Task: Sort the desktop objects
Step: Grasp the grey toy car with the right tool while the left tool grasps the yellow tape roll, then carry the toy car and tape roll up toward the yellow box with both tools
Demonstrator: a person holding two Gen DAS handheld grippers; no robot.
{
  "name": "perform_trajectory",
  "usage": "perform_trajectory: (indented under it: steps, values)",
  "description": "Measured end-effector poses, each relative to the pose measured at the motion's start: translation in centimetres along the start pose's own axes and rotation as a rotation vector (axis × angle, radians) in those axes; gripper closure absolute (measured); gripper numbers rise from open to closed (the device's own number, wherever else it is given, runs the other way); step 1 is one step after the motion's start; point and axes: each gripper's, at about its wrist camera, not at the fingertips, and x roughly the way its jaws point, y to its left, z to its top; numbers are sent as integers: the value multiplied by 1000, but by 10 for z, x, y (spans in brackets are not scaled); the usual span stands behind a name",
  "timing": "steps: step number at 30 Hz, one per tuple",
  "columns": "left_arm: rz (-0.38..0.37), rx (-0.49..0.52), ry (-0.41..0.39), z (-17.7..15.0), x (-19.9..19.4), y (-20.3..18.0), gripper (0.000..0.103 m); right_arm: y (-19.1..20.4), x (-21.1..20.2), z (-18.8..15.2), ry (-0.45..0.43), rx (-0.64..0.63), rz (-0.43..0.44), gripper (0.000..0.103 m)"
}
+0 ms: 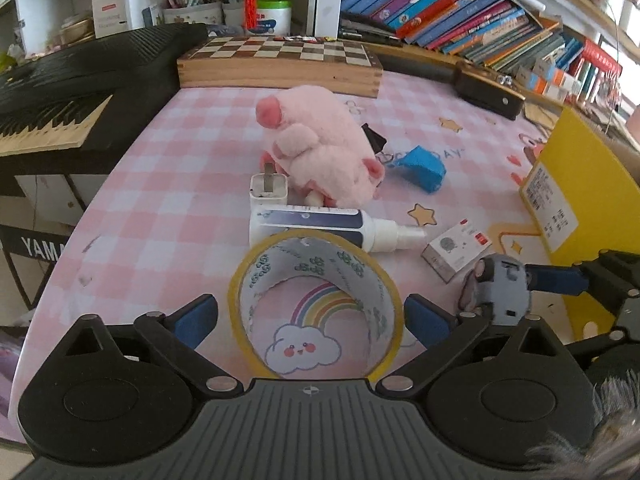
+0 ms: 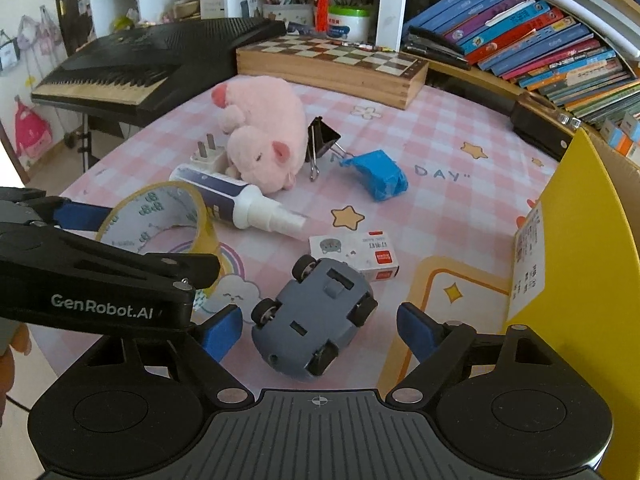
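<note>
We've got the left gripper [image 1: 310, 316] spread wide w/ the tape roll [image 1: 316, 304] between its fingers; right gripper [image 2: 319, 330] likewise spread around the upturned toy car [image 2: 316, 322], just beside the tape. Risk: the arms are crowded, so a clash may knock the spray bottle [image 2: 240, 200].

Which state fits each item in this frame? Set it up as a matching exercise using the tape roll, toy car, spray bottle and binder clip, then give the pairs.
Things:
1. tape roll
2. toy car
3. spray bottle
4. binder clip

States:
A. lying on its side, nozzle toward the small white box
B. upside down, wheels up, between the open right gripper fingers
C. black, beside the pink plush toy
D. standing on edge between the open left gripper fingers

Pairs: 1-D, 2-B, 3-A, 4-C
</note>
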Motion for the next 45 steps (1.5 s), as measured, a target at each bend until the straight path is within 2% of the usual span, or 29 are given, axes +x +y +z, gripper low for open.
perform_trajectory:
  steps: [2, 3, 4, 7, 8, 18, 26, 36, 45]
  values:
    - [-5, 0, 2, -1, 3, 2, 8, 0, 2, 0, 1, 0, 0, 17]
    - [-17, 0, 2, -1, 3, 3, 15, 0, 2, 0, 2, 0, -1, 18]
    - [-25, 1, 2, -2, 4, 3, 16, 0, 3, -1, 2, -1, -2, 19]
    - [-32, 10, -9, -3, 3, 3, 17, 1, 7, -1, 8, -6, -1, 35]
    - [-34, 6, -13, -4, 2, 5, 17, 1, 8, -1, 10, -6, 2, 44]
    - [-62, -97, -102, -10, -39, 23, 18, 4, -16, 6, -57, -6, 35, 44]
    - [-130, -160, -170, -17, -83, 31, 18, 13, -54, 3, -92, 6, 108, 44]
    - [-228, -132, -219, -37, -133, 25, 18, 16, -110, -23, -135, 89, 81, 44]
    - [-298, -85, -206, -72, -168, 17, 18, 30, -149, -56, -154, 148, 39, 44]
